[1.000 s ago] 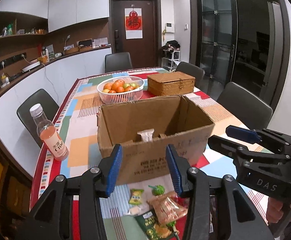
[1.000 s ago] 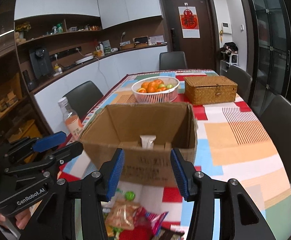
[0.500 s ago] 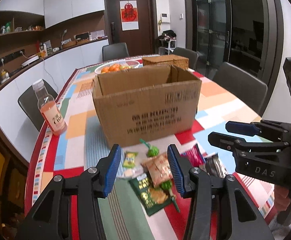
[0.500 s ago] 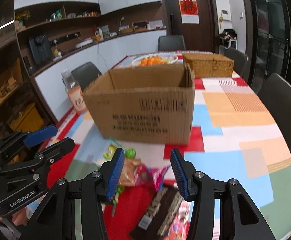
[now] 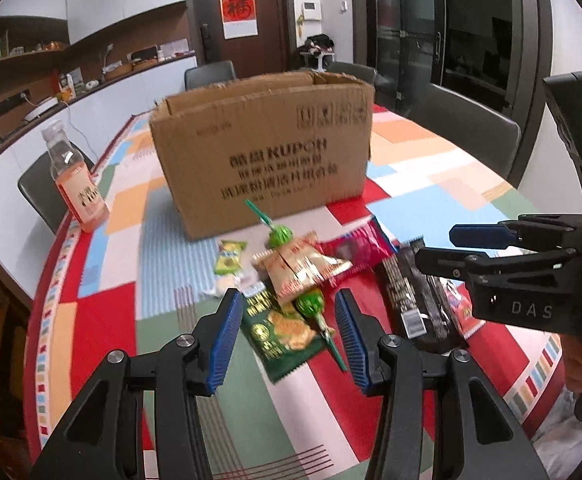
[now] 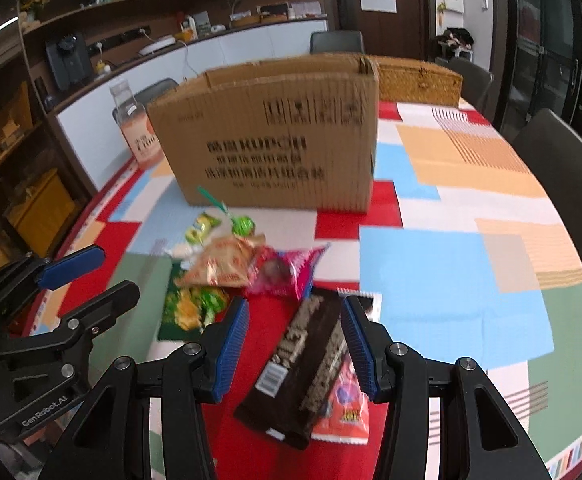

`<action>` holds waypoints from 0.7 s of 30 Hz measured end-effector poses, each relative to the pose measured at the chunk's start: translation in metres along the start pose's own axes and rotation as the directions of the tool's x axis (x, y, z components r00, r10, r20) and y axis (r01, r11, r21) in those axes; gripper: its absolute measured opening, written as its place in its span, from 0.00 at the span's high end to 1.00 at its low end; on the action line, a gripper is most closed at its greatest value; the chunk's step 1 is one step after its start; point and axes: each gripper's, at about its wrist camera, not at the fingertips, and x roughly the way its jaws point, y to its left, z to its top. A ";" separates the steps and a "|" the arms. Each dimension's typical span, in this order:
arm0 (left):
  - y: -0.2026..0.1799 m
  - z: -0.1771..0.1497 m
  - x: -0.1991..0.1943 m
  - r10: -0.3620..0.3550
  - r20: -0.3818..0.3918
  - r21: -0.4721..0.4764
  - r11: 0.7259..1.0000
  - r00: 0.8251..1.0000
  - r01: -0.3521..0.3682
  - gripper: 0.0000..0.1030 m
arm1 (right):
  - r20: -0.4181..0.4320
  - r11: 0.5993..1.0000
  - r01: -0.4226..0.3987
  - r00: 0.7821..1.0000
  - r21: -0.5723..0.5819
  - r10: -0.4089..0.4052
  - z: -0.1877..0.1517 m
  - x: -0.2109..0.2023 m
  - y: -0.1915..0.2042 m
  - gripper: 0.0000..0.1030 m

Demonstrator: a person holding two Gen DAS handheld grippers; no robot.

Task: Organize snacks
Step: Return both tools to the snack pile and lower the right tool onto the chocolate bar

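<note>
Both grippers have come down from looking into the cardboard box to hovering low over the loose snacks in front of it; the box interior, visible a second ago, is now out of sight behind its printed front wall.

Left wrist view: the left gripper (image 5: 287,334) stands partly open and empty, its jaws framing the green chip packet (image 5: 282,334) and a green lollipop (image 5: 311,305) without touching either. A tan snack bag (image 5: 301,267) lies on top of the pile, a pink wrapper (image 5: 353,249) beside it, all just in front of the cardboard box (image 5: 263,152). The right gripper (image 5: 457,246) enters from the right, over the dark bar wrapper (image 5: 415,300).

Right wrist view: the right gripper (image 6: 295,344) is likewise partly open and empty — the dark bar wrapper lies between its jaws, resting partly on an orange-red packet (image 6: 345,416).

In my judgement no snack has been picked up yet; each claw appears lined up for a first pick.

Only the left view shows the juice bottle (image 5: 77,184) clear of the box; only the right view shows the wicker box (image 6: 419,80) behind it — and the orange-red packet in full.
</note>
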 end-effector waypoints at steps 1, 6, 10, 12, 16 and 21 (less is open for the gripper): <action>-0.001 -0.002 0.002 -0.005 -0.006 0.001 1.000 1.000 0.005 0.54 | -0.009 1.000 0.002 1.000 0.010 -0.002 -0.002 0.002 -0.002 0.52; -0.006 -0.009 0.016 -0.027 -0.031 0.014 1.000 0.999 0.027 0.55 | -0.041 0.999 0.011 0.999 0.047 -0.009 -0.012 0.009 -0.011 0.52; -0.006 -0.012 0.027 -0.044 -0.049 0.012 0.999 0.998 0.044 0.59 | -0.059 0.998 0.013 0.998 0.063 -0.010 -0.014 0.016 -0.015 0.52; -0.004 -0.013 0.035 -0.053 -0.063 0.005 0.999 0.997 0.053 0.60 | -0.069 0.998 0.016 0.998 0.067 -0.012 -0.014 0.020 -0.016 0.52; -0.002 -0.013 0.049 -0.073 -0.085 -0.009 0.997 0.994 0.073 0.65 | -0.093 0.997 0.016 0.996 0.075 -0.009 -0.013 0.029 -0.015 0.52; -0.005 -0.011 0.061 -0.090 -0.090 0.001 0.996 0.992 0.091 0.66 | -0.127 0.996 0.020 0.992 0.089 -0.008 -0.011 0.038 -0.012 0.52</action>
